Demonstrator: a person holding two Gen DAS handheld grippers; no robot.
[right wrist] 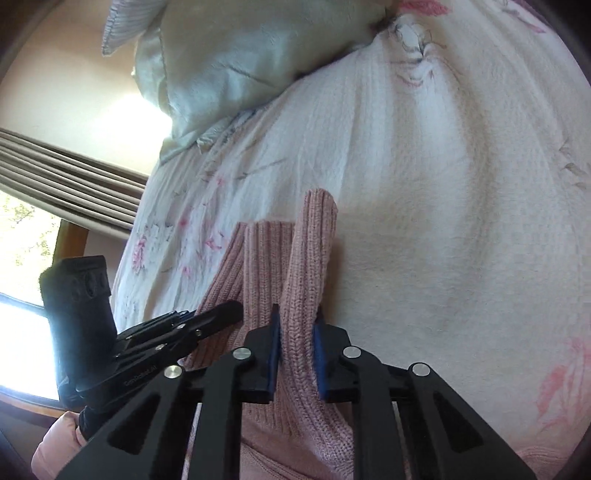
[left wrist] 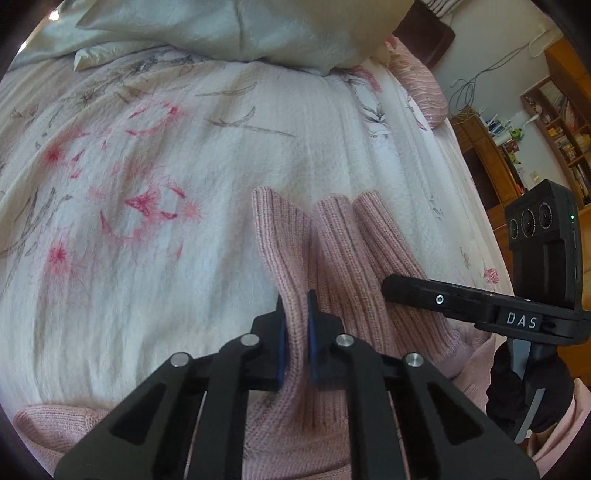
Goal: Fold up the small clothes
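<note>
From the left wrist camera I saw the white quilted bedspread with pink dandelion prints (left wrist: 155,177) filling the 9 to 12 o'clock area of the bed, a pale satin pillow (left wrist: 229,29) at 12 o'clock. The pink ribbed knit garment (left wrist: 354,251) lay at centre, running toward 6 o'clock. My left gripper (left wrist: 295,328) had its blue-padded fingers (left wrist: 281,343) pinching a raised fold of that knit. At 3 o'clock my right gripper (left wrist: 443,299) reached in, held by a black-gloved hand (left wrist: 528,387), its tip touching the garment. In the right wrist view, the left gripper (right wrist: 207,321) entered at 9 o'clock, and my right gripper's fingers (right wrist: 320,354) pinched another upright fold of the knit.
</note>
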